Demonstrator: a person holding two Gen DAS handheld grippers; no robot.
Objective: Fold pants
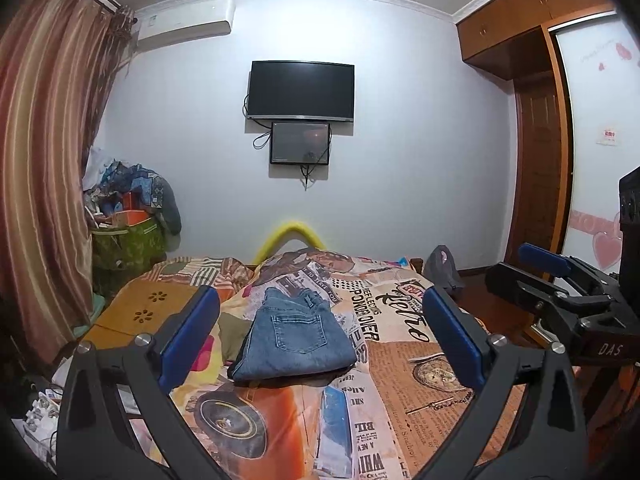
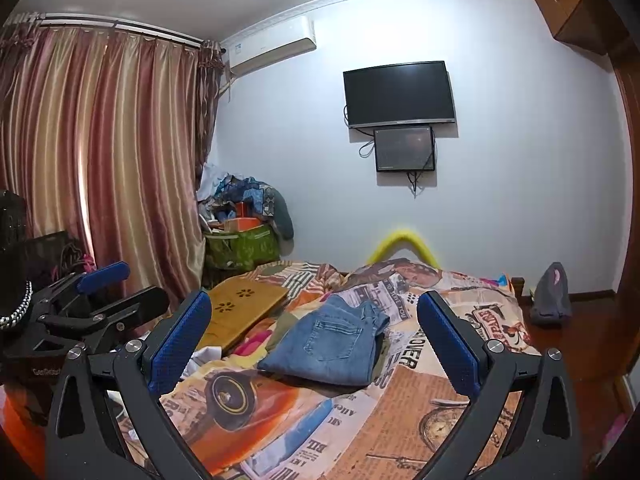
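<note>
A pair of blue jeans (image 1: 294, 336) lies folded into a compact stack on the patterned bedspread (image 1: 400, 380), back pocket up. It also shows in the right wrist view (image 2: 332, 344). My left gripper (image 1: 320, 312) is open and empty, held above the bed short of the jeans. My right gripper (image 2: 314, 320) is open and empty, also short of the jeans. The right gripper shows at the right edge of the left wrist view (image 1: 560, 276), and the left gripper at the left of the right wrist view (image 2: 108, 292).
A wooden lap tray (image 2: 240, 312) lies on the bed left of the jeans. A pile of bags and clothes (image 2: 244, 224) stands by the curtain (image 2: 100, 152). A grey bag (image 2: 554, 296) sits on the floor at right. A wardrobe (image 1: 540, 120) stands at right.
</note>
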